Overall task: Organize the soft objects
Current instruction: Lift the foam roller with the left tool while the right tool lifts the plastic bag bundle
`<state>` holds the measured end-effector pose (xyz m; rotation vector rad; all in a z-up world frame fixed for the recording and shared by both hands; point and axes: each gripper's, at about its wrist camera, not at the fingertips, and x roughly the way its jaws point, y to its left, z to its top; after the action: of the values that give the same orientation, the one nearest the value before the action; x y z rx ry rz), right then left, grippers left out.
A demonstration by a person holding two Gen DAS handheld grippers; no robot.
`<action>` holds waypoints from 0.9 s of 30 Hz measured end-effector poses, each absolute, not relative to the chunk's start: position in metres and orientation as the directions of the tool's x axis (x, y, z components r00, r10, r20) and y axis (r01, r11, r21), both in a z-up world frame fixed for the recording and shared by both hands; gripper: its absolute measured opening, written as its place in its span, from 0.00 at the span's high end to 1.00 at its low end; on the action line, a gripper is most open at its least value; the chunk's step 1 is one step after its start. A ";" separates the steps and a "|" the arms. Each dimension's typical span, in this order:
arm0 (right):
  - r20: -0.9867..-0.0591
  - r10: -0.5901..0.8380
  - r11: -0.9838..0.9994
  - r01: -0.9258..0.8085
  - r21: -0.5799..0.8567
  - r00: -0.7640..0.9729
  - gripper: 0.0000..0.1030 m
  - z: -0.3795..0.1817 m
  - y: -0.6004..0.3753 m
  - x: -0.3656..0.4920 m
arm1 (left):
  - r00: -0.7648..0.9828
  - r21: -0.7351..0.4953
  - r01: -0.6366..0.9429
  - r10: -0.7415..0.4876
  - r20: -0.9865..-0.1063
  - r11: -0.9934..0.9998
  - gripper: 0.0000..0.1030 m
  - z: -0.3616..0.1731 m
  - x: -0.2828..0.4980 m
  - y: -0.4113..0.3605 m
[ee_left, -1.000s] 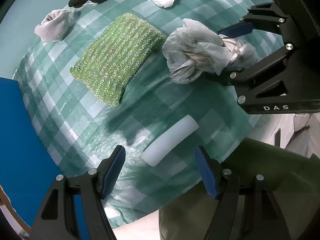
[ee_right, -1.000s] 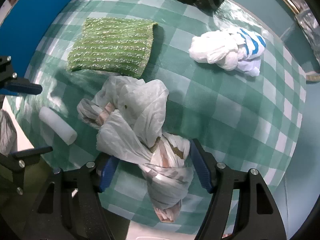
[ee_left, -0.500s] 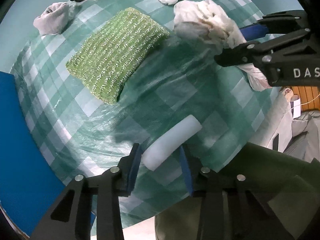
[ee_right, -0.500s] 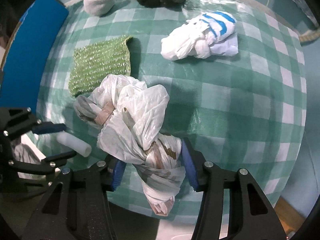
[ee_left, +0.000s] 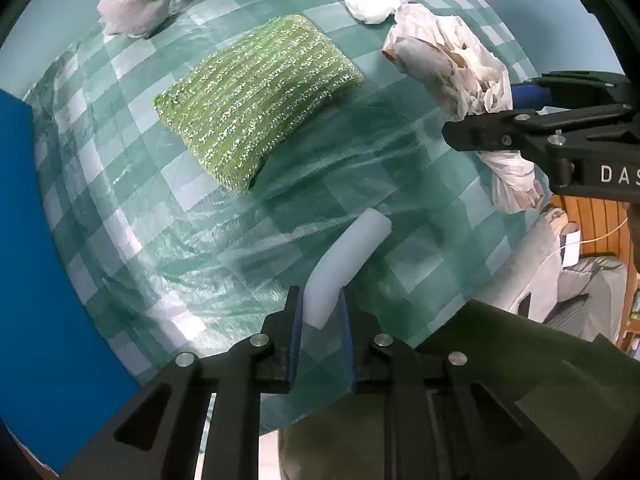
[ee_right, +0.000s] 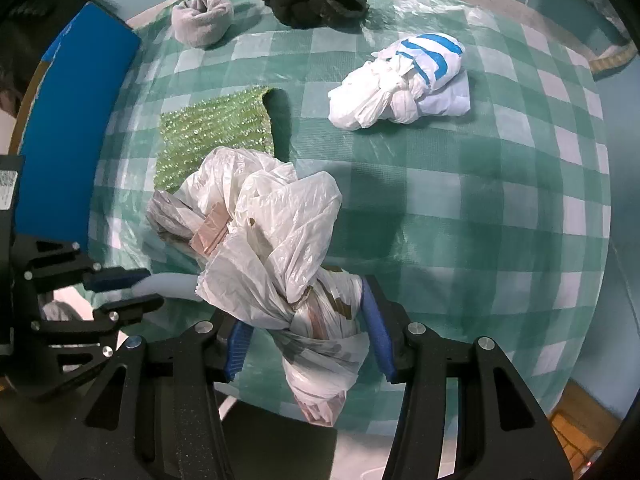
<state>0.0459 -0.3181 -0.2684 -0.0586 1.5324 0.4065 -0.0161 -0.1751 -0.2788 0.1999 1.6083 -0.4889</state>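
At the far left we had a blue board [ee_left: 24, 240] along the edge of the worktop [ee_left: 420, 184], which wore a green checked plastic cloth. Next came a rolled grey sock [ee_right: 202, 18] and a dark sock [ee_right: 316, 4] at the back, then a green knitted pad [ee_left: 256, 96] lying flat in the middle. Nearer us, our left gripper [ee_left: 320, 320] pointed steeply down, its fingers [ee_left: 295, 328] drawn narrow and pressed on one end of a white foam stick [ee_left: 344, 264], which bent slightly where we pinched it; the end gave us a firm hold, we judged. Right of that, our right gripper [ee_right: 306, 336] had its fingers [ee_right: 376, 328] clamped round the knotted neck of a crumpled white plastic bag [ee_right: 264, 224], the tightest part to grip, with the loose bulk hanging forward clear of the cloth. Furthest right, a knotted white bag with blue stripes [ee_right: 404, 80] sat untouched on the cloth.
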 end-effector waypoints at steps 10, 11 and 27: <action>-0.971 0.239 0.933 -0.273 0.232 -0.007 0.51 -0.254 -0.331 0.047 | -0.044 -0.216 0.352 -0.215 -0.976 0.911 0.85 -0.255 -0.009 -0.162; -0.971 0.241 0.934 -0.271 0.233 -0.007 0.51 -0.253 -0.332 0.047 | -0.035 -0.215 0.340 -0.216 -0.976 0.915 0.85 -0.254 -0.008 -0.160; -0.967 0.245 0.937 -0.273 0.217 0.075 0.51 -0.200 -0.326 0.048 | 0.126 -0.176 0.232 -0.209 -0.970 0.957 0.86 -0.206 0.015 -0.137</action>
<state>0.0483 -0.3264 -0.1997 -0.0237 1.4448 0.3890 0.0149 -0.1368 -0.2059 0.0196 1.4078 -0.3215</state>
